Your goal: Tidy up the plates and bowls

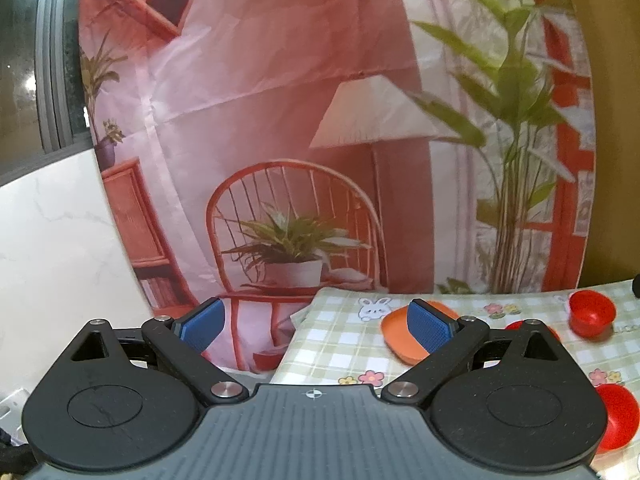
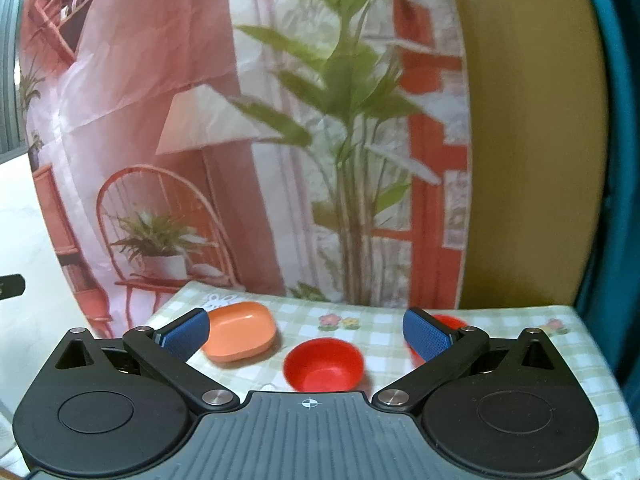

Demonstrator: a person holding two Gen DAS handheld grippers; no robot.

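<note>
An orange plate (image 1: 400,332) lies on the checked tablecloth (image 1: 344,344), partly behind my left gripper's right finger. Red bowls sit to the right: one far (image 1: 591,314), one near the right edge (image 1: 618,416), one (image 1: 516,325) mostly hidden behind the gripper arm. My left gripper (image 1: 316,326) is open and empty, above the table's left edge. In the right wrist view the orange plate (image 2: 240,336) lies at left, a red bowl (image 2: 324,364) sits in the middle, another red bowl (image 2: 450,322) behind the right finger. My right gripper (image 2: 308,338) is open and empty above them.
A printed backdrop (image 1: 280,120) with a chair, lamp and plants hangs behind the table. A white marble wall (image 1: 52,248) is at left. A brown panel (image 2: 528,160) stands at the right behind the table.
</note>
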